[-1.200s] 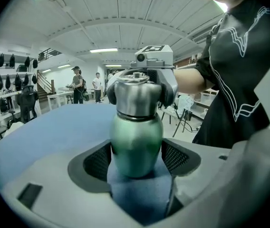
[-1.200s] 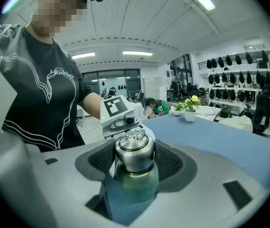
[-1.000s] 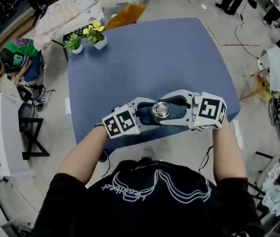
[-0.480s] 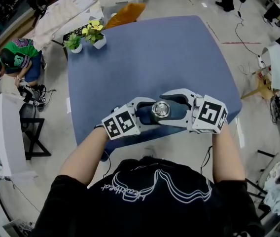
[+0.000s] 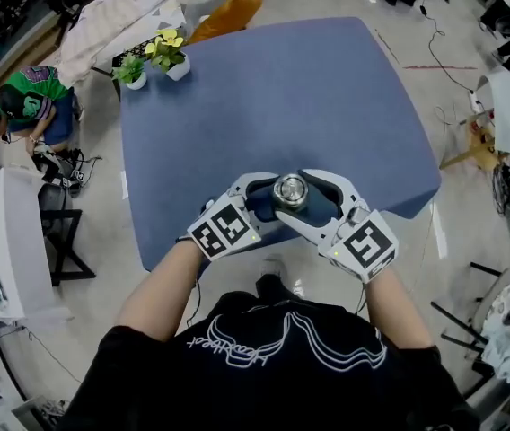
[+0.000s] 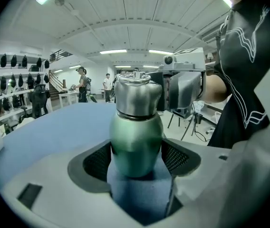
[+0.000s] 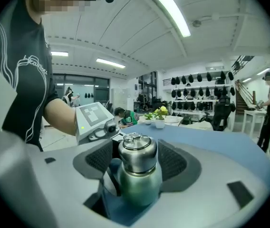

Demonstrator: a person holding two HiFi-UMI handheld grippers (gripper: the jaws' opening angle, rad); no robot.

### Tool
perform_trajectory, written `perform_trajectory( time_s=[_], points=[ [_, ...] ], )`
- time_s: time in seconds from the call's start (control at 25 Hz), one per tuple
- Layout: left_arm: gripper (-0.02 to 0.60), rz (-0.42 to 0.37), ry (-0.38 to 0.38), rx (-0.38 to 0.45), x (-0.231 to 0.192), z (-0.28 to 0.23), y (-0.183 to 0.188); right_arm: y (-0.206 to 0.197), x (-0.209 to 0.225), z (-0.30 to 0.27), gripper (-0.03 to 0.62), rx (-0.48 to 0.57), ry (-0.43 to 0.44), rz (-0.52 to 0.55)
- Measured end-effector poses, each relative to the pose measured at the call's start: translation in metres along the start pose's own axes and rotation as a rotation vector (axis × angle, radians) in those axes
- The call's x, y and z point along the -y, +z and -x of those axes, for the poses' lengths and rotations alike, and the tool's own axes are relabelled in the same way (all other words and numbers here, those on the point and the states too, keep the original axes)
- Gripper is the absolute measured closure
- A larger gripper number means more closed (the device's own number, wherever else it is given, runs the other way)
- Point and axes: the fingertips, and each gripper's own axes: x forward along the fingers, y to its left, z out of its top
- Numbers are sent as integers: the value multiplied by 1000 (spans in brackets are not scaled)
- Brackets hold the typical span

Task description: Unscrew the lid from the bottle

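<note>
A green bottle (image 6: 136, 141) with a steel lid (image 5: 289, 189) stands upright on the blue table (image 5: 264, 97), close to its front edge. My left gripper (image 5: 271, 201) comes in from the near left and is shut on the bottle's green body (image 7: 137, 186), with both pads (image 6: 100, 161) against its sides. My right gripper (image 5: 302, 197) comes in from the near right at lid height. Its jaws stand wide on either side of the lid (image 7: 137, 152), and a small gap shows at each pad (image 7: 173, 161). In the left gripper view the right gripper's body (image 6: 182, 87) shows behind the bottle.
Two small potted plants (image 5: 167, 54) (image 5: 132, 72) stand at the table's far left corner. A person (image 5: 30, 106) crouches on the floor to the left, near a white desk (image 5: 4, 241). The table's front edge (image 5: 237, 250) runs just below my grippers.
My right gripper has swung from the bottle's right side round toward me, to its near right, and its jaws have come off the lid. The left gripper still holds the bottle.
</note>
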Motion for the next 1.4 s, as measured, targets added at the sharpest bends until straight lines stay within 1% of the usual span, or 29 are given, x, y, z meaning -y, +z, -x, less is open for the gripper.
perform_trajectory(
  time_s=[0.08,0.24,0.4,0.52,0.72,0.88,1.4],
  points=[
    [261,13,19,8,0,0,0,-1,2,0,293,15,-56,-11],
    [261,31,49,22,-2,1,2,-2,8,0,319,23,-149,4],
    [261,36,62,36,0,0,2,-2,6,0,335,33,-174,22],
    [261,30,59,40,0,0,1,-3,5,0,336,32,-161,28],
    [261,18,43,46,0,1,1,-3,3,-1,336,16,-99,42],
    [261,3,13,50,1,0,2,-3,2,0,336,6,-34,48],
    [259,-47,-80,10,0,-1,-1,-8,0,-1,336,-59,311,107]
  ],
)
